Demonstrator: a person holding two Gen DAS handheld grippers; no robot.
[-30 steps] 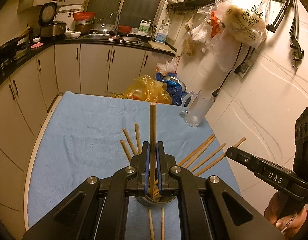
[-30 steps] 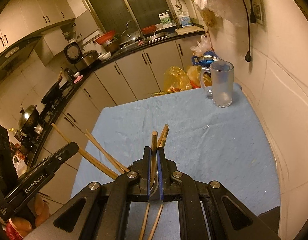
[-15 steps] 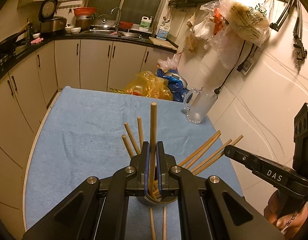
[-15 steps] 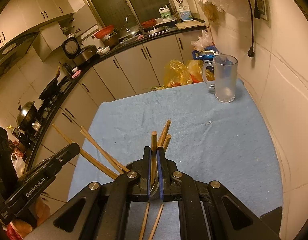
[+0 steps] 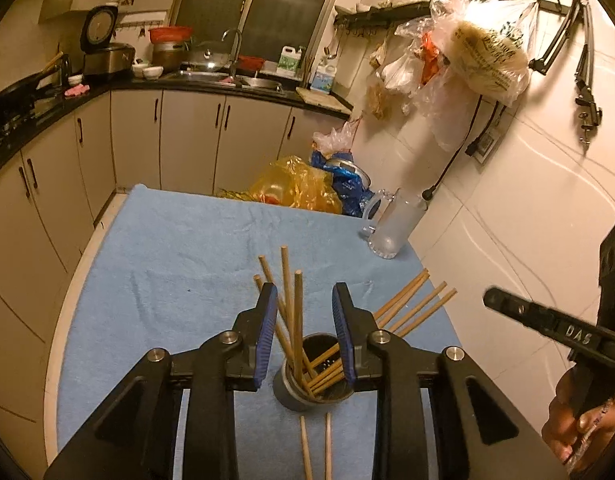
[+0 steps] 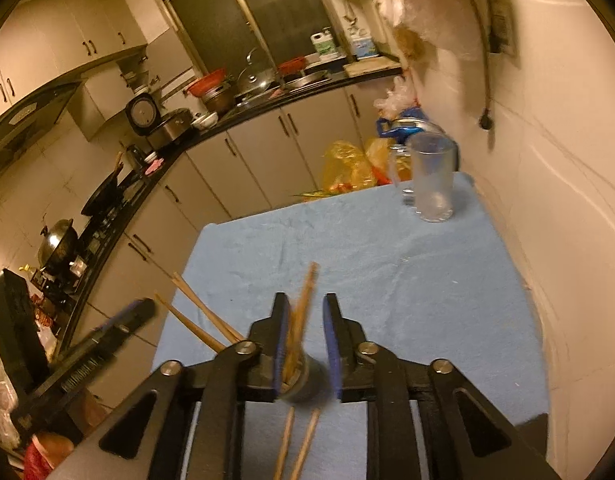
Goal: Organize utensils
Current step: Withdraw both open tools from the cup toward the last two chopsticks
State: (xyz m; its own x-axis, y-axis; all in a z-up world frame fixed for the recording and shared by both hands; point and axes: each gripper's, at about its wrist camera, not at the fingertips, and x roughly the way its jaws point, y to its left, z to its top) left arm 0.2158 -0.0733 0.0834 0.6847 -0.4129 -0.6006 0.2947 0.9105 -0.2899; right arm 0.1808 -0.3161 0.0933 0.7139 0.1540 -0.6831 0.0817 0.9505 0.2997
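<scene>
Both tools are releasing: the left tool (image 5: 304, 334) and the right tool (image 6: 305, 346) have just been opening their jaws. The chopsticks (image 5: 290, 304) previously clamped are now standing loose in the metal holder (image 5: 313, 386) between the pads.

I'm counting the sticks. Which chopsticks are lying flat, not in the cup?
The two chopsticks lying side by side on the blue cloth, just in front of the metal cup. All the others stand leaning inside it.

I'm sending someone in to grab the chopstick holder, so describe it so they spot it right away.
Look at the blue cloth covering the table. Near its front edge stands a small metal cup with wooden chopsticks fanning out. Unlike the clear glass mug at the far corner, it is opaque and full.
</scene>
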